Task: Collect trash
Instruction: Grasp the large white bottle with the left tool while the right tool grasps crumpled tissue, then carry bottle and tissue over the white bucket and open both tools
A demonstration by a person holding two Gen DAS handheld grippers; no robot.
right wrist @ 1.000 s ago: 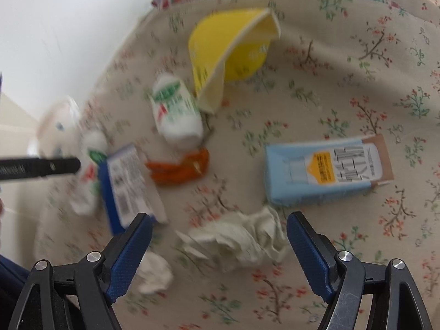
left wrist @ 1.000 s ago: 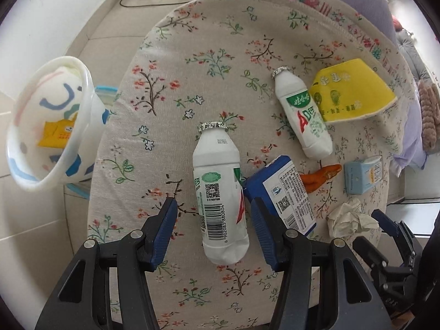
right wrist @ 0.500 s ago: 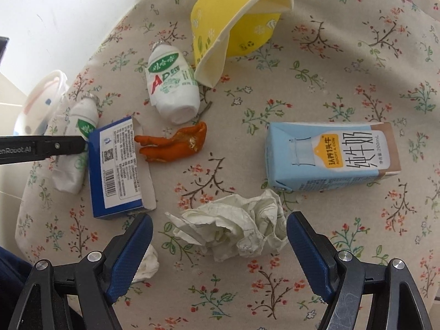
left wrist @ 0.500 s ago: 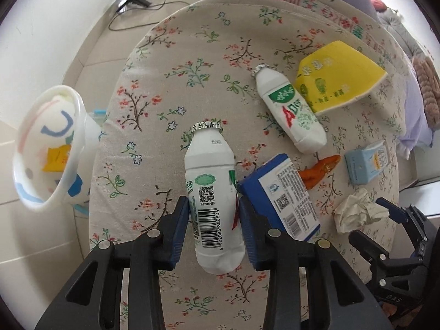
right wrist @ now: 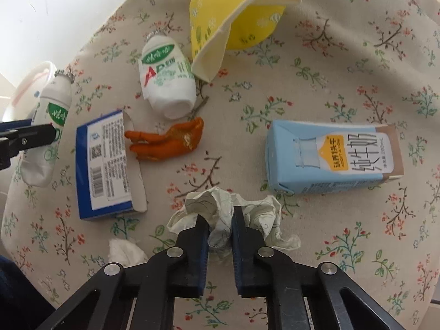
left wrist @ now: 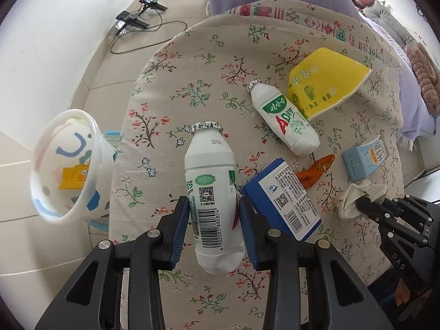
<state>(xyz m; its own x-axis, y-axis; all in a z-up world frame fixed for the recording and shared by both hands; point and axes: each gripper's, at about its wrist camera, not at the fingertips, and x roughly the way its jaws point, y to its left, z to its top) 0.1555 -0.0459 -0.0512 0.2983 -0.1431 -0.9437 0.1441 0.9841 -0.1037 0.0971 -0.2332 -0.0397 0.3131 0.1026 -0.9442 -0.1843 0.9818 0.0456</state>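
My left gripper (left wrist: 214,224) is shut on a white drink bottle (left wrist: 210,189) with a foil cap, held a little above the floral tablecloth (left wrist: 192,88). The same bottle (right wrist: 48,129) shows at the far left of the right wrist view. My right gripper (right wrist: 218,225) is shut on a crumpled paper tissue (right wrist: 220,209) that lies on the cloth; the tissue (left wrist: 360,195) also appears in the left wrist view. A white trash bin (left wrist: 66,165) with coloured marks stands off the table's left edge, some wrappers inside.
On the cloth lie a second white bottle (right wrist: 165,82), a blue box (right wrist: 106,165), an orange scrap (right wrist: 167,143), a light blue milk carton (right wrist: 332,156), a yellow paper bowl (right wrist: 236,19) and a small white wad (right wrist: 125,250). Cables (left wrist: 137,16) lie on the floor.
My left gripper closed on the bottle and lifted it slightly. My right gripper went from wide open to shut on the tissue.
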